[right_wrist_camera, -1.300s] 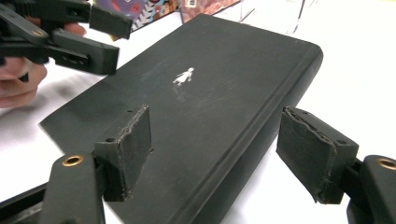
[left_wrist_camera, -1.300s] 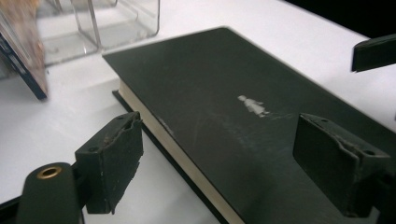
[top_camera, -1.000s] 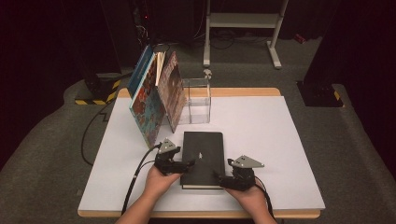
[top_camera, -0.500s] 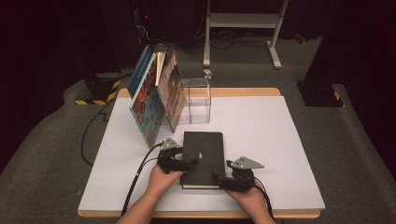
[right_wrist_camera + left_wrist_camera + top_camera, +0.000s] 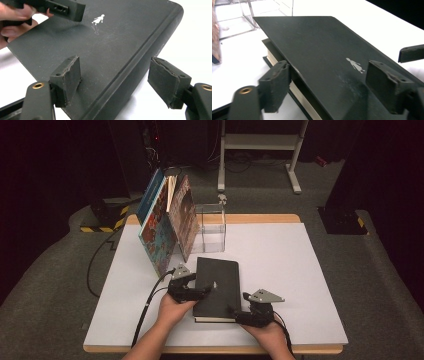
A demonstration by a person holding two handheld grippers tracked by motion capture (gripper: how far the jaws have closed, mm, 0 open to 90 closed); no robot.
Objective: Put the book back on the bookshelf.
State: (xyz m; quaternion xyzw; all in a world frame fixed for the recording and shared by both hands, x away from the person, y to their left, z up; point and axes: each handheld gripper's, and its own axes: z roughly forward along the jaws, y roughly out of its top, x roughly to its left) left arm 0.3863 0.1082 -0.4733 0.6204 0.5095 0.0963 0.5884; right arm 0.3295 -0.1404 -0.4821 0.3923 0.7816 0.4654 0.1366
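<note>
Two grippers (image 5: 202, 291) (image 5: 235, 312) at a black book (image 5: 220, 280), cover lifted, left closing

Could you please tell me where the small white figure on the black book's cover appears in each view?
High view: white figure mid-cover, beside the left claw.
Left gripper view: figure right of centre, between the jaws.
Right gripper view: figure near top.
Shared landmark: black book.

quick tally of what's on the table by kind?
Black book, lying flat: 1
Illustrated books standing, leaning: at least 2, the exact number is hard to tell
Clear acrylic box: 1
Total: at least 4
</note>
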